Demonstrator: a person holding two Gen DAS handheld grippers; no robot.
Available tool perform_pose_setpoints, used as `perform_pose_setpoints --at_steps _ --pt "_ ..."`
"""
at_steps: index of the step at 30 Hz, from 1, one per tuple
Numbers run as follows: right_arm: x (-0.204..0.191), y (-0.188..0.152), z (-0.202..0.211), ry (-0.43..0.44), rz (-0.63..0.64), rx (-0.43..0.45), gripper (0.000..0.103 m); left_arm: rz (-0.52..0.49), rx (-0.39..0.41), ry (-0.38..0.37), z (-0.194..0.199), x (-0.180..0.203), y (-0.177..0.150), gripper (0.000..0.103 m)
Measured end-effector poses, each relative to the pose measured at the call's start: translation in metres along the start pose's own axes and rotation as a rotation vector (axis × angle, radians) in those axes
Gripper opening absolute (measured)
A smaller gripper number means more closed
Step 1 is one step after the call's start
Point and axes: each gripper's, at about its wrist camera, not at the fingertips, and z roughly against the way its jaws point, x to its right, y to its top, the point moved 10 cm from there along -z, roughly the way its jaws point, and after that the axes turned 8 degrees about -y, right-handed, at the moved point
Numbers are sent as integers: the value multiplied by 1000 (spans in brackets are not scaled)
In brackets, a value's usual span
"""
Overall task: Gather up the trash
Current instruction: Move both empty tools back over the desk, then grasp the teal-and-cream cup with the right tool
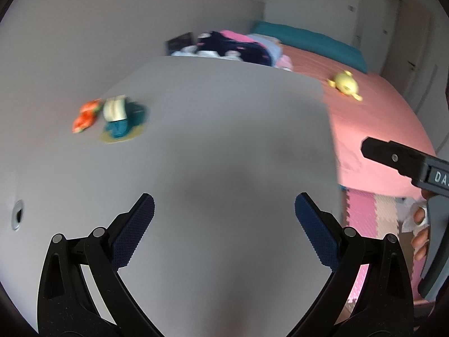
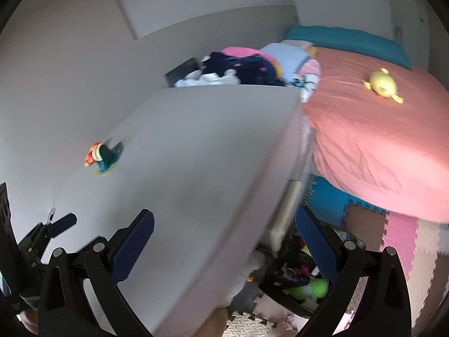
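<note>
While both tongs, left gripper (image 1: 224, 224) and right gripper (image 2: 224, 230), hang spread and empty, we list: trash cluster (image 1: 112, 119) far-left on grey table (image 1: 224, 140); risks: blurred approach, wrappers scattering.

Grey table (image 1: 224, 129): flat top, landmark. Metal grommet (image 1: 17, 214) set in table top near left edge. Bed with pink sheet (image 2: 378, 146) right of table, just beside it. Yellow plush toy (image 2: 382, 85) on sheet, well apart from table. Teal pillow (image 2: 345, 40) at far end of bed. Clothes pile (image 2: 247, 67) beyond table's far edge. Foam puzzle mat (image 2: 401, 236) on floor below bed, right of table.
</note>
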Motion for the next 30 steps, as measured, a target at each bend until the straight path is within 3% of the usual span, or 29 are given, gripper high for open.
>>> perform_pose_setpoints --at_steps 6,18,30 --pt "-60 6 -22 43 74 -30 100 100 1 50 8 -70 -4 97" --pt "-166 15 -61 93 190 -64 100 222 40 104 15 -168 5 97" --pt "-244 32 -97 110 216 -51 100 277 35 176 -4 -240 26 97"
